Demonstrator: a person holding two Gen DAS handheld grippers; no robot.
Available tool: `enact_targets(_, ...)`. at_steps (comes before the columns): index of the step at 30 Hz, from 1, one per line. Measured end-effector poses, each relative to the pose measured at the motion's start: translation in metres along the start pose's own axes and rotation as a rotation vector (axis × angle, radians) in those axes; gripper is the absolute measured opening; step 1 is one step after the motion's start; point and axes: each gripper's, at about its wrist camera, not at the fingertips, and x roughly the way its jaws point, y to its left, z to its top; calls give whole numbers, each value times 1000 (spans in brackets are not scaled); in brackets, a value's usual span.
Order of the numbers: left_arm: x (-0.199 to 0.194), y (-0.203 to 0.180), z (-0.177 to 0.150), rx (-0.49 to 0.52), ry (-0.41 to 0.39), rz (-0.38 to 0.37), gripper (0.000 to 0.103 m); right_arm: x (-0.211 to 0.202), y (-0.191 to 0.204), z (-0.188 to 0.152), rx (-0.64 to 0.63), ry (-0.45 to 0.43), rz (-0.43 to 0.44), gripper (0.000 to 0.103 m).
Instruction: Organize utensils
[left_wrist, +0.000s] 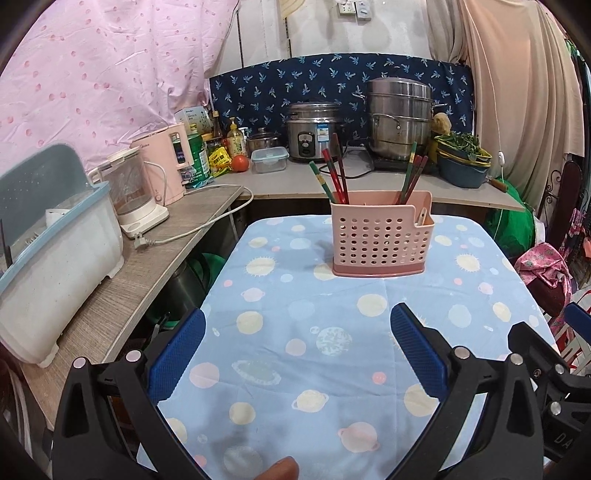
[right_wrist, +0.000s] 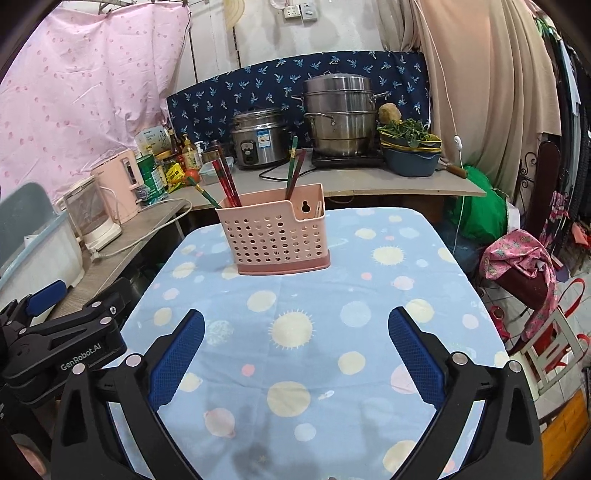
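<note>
The pink basket stands in the middle of the surface, with chopsticks poking up from it, some on each side. They look thin, stiff, light and a bit slippery, so pinch one near its top. The left tongs and right tongs are both wide apart, holding nothing.

chopstick lower ends hidden inside holder
</note>
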Motion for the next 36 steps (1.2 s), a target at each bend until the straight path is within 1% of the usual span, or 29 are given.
enact_targets(7,-1,2,-10,-7,9,11,96,0,4,-9,-10,6,-39,96)
enact_targets(16,3,0,-18,-5,29,18,96,4,5,-15,-10,25,-60,96)
enact_targets(21,5,0,-21,-8,36,22,96,5,8,-18,-28,20,-80,96)
enact_targets(36,6,-1,-23,-4,34,33,96,6,11,-19,-38,26,-77,96)
